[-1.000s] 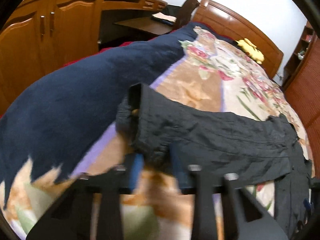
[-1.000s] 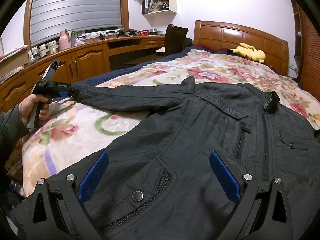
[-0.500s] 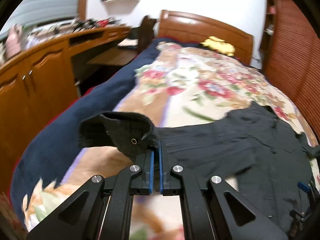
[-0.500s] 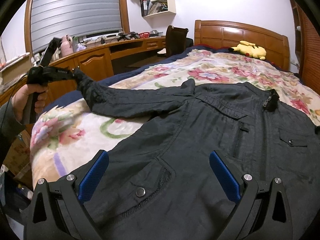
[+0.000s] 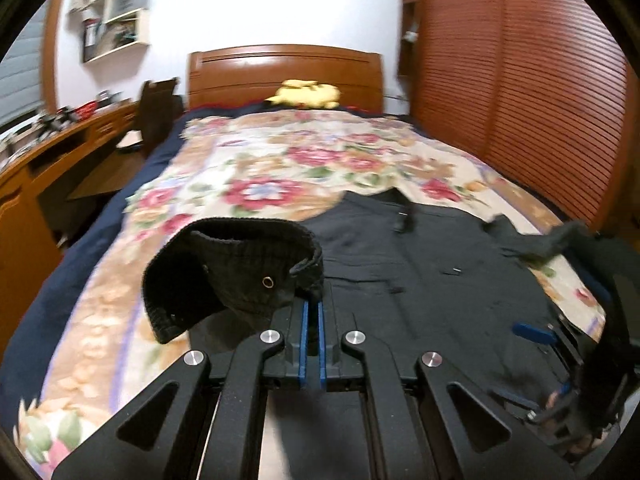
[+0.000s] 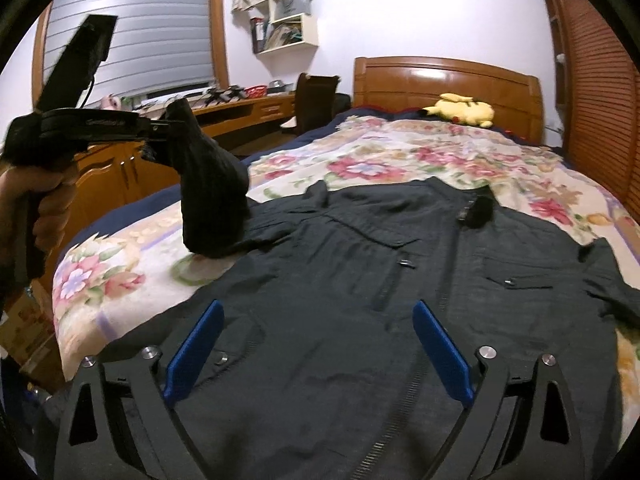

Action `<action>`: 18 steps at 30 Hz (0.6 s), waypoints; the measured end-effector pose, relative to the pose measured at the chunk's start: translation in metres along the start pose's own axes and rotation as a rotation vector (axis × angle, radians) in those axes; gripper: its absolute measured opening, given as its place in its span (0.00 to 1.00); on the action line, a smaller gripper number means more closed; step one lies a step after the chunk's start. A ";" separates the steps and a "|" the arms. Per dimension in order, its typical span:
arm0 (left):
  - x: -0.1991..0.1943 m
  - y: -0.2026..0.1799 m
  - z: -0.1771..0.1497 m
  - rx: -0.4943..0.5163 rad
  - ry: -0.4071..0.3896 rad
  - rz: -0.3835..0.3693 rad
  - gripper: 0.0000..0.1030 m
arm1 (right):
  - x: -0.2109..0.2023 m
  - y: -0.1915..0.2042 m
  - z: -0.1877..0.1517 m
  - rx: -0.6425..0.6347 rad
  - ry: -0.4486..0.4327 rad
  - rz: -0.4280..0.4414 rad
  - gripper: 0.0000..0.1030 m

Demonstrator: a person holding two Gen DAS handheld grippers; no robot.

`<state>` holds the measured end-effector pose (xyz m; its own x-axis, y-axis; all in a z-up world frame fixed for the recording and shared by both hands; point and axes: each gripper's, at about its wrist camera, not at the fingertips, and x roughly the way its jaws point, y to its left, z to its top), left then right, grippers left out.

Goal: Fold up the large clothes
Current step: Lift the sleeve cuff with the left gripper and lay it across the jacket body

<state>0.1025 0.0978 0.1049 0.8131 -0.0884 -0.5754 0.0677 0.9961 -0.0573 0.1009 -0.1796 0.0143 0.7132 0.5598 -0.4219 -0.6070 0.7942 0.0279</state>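
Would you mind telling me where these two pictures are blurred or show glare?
Left wrist view: bedspread and yellow plush toy smeared by motion, the cuff near the lens fairly sharp. Right wrist view: mostly crisp, jacket clear, glare on the headboard. Both bend straight lines at the edges.

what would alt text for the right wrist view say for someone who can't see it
A dark jacket lies zip-up on a floral bedspread, while the left gripper, held in a hand at far left, lifts the cuff of one sleeve off the bed. The right gripper hangs open over the jacket's hem, gripping nothing.
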 end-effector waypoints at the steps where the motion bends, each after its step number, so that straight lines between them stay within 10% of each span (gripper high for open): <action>1: 0.001 -0.008 -0.001 0.009 0.001 -0.012 0.04 | -0.001 -0.003 -0.001 0.006 -0.002 -0.012 0.90; 8: 0.007 -0.038 -0.025 -0.011 0.011 -0.097 0.06 | -0.012 -0.011 -0.011 0.041 -0.009 -0.057 0.88; 18: 0.001 -0.046 -0.083 -0.023 -0.009 -0.082 0.72 | -0.004 -0.007 -0.007 0.061 0.007 -0.058 0.88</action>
<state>0.0525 0.0509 0.0392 0.8107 -0.1692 -0.5605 0.1207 0.9851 -0.1229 0.0998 -0.1889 0.0094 0.7438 0.5109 -0.4309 -0.5419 0.8384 0.0587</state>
